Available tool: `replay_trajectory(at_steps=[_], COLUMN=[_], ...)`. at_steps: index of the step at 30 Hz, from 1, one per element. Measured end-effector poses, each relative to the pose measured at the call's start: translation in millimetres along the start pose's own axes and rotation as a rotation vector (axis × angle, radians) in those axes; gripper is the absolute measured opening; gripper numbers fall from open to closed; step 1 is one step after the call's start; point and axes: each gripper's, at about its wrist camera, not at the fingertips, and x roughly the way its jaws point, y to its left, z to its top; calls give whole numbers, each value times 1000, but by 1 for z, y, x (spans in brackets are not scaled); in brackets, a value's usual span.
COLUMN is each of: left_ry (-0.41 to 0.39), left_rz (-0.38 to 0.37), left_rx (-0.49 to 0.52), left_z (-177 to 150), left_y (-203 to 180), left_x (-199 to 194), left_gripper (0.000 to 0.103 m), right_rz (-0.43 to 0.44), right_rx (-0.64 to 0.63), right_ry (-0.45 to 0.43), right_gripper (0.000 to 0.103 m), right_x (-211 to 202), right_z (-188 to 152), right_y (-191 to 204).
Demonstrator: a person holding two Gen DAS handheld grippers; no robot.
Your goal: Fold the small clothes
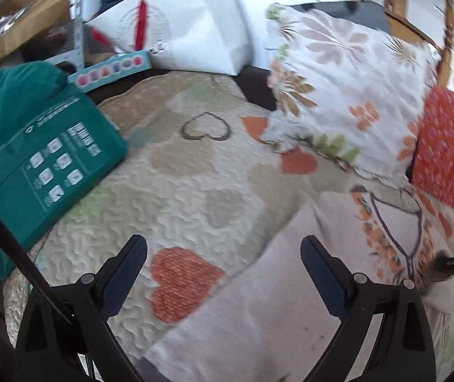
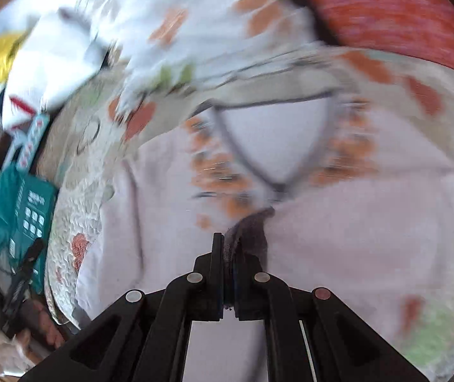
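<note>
While right gripper [image 2: 227, 248] pinches pale V-neck top [image 2: 338, 222] at ctr frame, prob. to lift/fold, left gripper [image 1: 223, 264] hovers wide, empty, over quilt [image 1: 179, 175].

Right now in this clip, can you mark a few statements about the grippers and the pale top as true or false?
1. The left gripper is open and holds nothing. True.
2. The right gripper is open above the quilt. False: its fingers are shut on the dark bow at the neckline of the pale top.
3. The top lies on a heart-patterned quilt. True.
4. The teal package lies on the top. False: it lies beside it, on the quilt's edge.
</note>
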Motion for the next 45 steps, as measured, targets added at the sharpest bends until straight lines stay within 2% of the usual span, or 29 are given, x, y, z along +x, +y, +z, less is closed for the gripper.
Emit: replay_trajectory(at_steps=[5, 9, 11, 14, 16, 18, 20, 23, 26, 29, 33, 35, 40, 45], left_ry=[13, 9, 12, 22, 20, 9, -1, -30, -77, -113, -148, -152, -113, -105], left_rz=[-29, -30, -40, -40, -31, -14, 2, 53, 147, 251, 354, 376, 380, 379], left_rx=[-88, -132, -165, -177, -183, -201, -227, -288, -342, -369, -407, -429, -489, -529], left_z=[7, 12, 13, 13, 13, 14, 16, 19, 21, 21, 17, 15, 8, 6], left_y=[25, 34, 39, 41, 44, 50, 59, 81, 106, 128, 155, 166, 184, 192], left_x=[2, 2, 3, 6, 5, 3, 2, -4, -14, -25, -38, -41, -38, -37], left_gripper=[96, 96, 96, 96, 96, 96, 96, 96, 96, 96, 96, 96, 96, 96], right_rz=[-6, -2, -6, -36, 16, 66, 84, 59, 55, 59, 102, 117, 87, 20], right_rx=[-31, -63, -111, -180, -196, -207, -230, -284, -418, -663, -893, -990, -1183, -1309], right_ry=[71, 91, 108, 109, 98, 63, 25, -15, 0, 39, 48, 30, 12, -35], right_gripper=[4, 5, 8, 15, 24, 39, 42, 42, 42, 42, 50, 51, 52, 51], right_x=[83, 112, 121, 128, 125, 116, 105, 89, 74, 62, 51, 52, 71, 98], right_z=[19, 23, 24, 24, 27, 29, 29, 20, -15, -75, -144, -174, -227, -257], right_y=[53, 79, 93, 112, 120, 130, 138, 147, 159, 182, 207, 219, 240, 254])
